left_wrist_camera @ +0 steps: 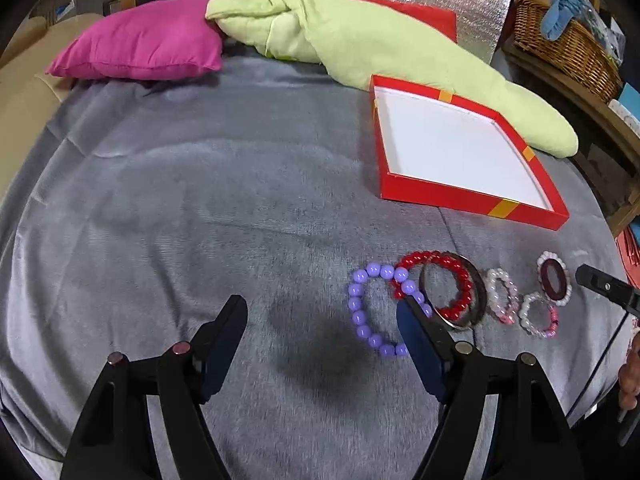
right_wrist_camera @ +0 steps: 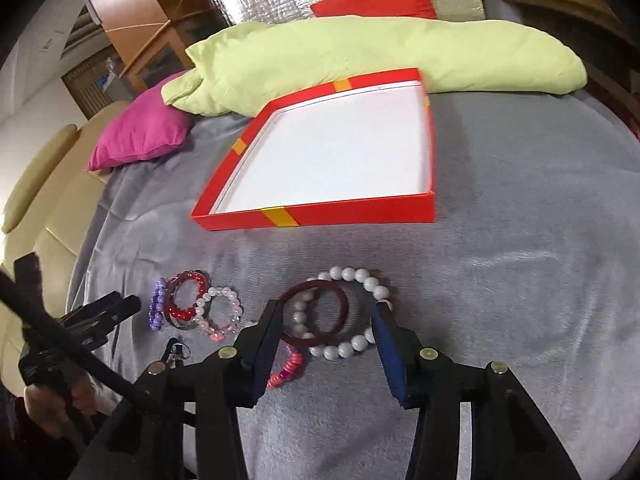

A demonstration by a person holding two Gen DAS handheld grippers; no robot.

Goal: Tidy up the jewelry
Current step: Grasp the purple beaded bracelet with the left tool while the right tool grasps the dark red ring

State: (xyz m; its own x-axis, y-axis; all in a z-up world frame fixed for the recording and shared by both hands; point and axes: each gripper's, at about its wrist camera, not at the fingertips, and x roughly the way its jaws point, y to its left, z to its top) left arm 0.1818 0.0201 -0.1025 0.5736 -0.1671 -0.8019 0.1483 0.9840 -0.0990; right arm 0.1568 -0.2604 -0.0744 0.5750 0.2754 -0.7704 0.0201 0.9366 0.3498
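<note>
Several bracelets lie on a grey blanket (left_wrist_camera: 200,208) in front of an empty red box (left_wrist_camera: 468,200) with a white inside. My left gripper (left_wrist_camera: 322,304) is open and empty; its right finger overlaps a purple bead bracelet (left_wrist_camera: 356,312), next to a red bead bracelet (left_wrist_camera: 460,276) and a metal bangle (left_wrist_camera: 478,300). My right gripper (right_wrist_camera: 328,310) is open and empty, its fingers either side of a white bead bracelet (right_wrist_camera: 356,346) and a dark red bangle (right_wrist_camera: 344,304). A pink bead bracelet (right_wrist_camera: 290,366) lies by its left finger. The red box also shows in the right wrist view (right_wrist_camera: 320,216).
A magenta pillow (left_wrist_camera: 140,44) and a long green cushion (left_wrist_camera: 360,40) lie behind the box. A wicker basket (left_wrist_camera: 568,44) stands on a shelf at the right. Pink and clear bead bracelets (left_wrist_camera: 500,296) lie between the two groups. The left gripper shows at the right wrist view's left edge (right_wrist_camera: 100,312).
</note>
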